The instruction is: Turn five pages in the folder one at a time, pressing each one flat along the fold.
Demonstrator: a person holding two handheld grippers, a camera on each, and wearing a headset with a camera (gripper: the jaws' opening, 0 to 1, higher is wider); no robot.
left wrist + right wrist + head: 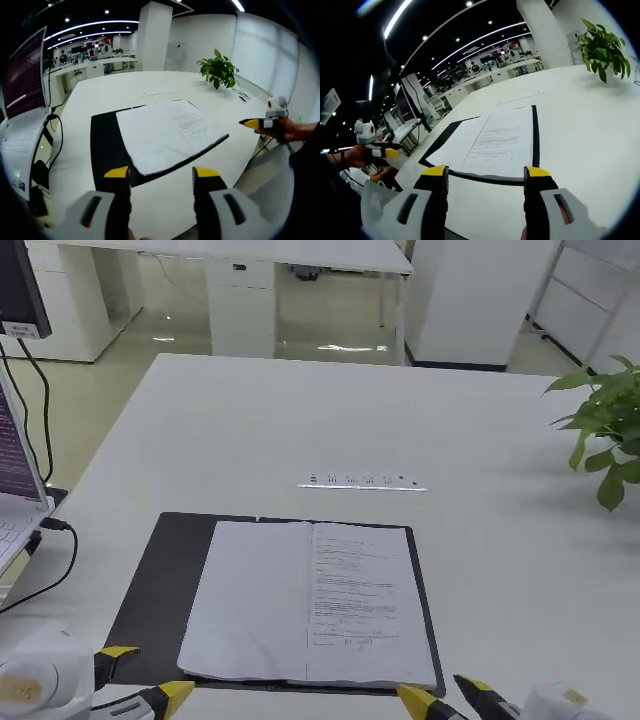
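Head view: a white desk stands in an open-plan room with white furniture and a glossy floor. The folder lies open at 6 o'clock on the desk, with its black cover spread out. Its white pages lie flat on the cover, and the right-hand one carries print. A socket strip sits in the desk just beyond the folder, toward 12 o'clock. A plant stands at 3 o'clock and a laptop at 9 o'clock. The left gripper is at 7 o'clock and the right gripper at 5 o'clock, each near one of the folder's near corners.

Left gripper view: the 2 fingers are spread wide, grip nothing and touch nothing. The folder lies ahead of them at 12 o'clock. A hand carries the right gripper at 3 o'clock. A white pillar rises under ceiling light strips.

Right gripper view: these fingers are also spread wide and empty. The folder's near edge runs across the gap between them, and the printed page lies toward 12 o'clock. The left gripper is at 9 o'clock.
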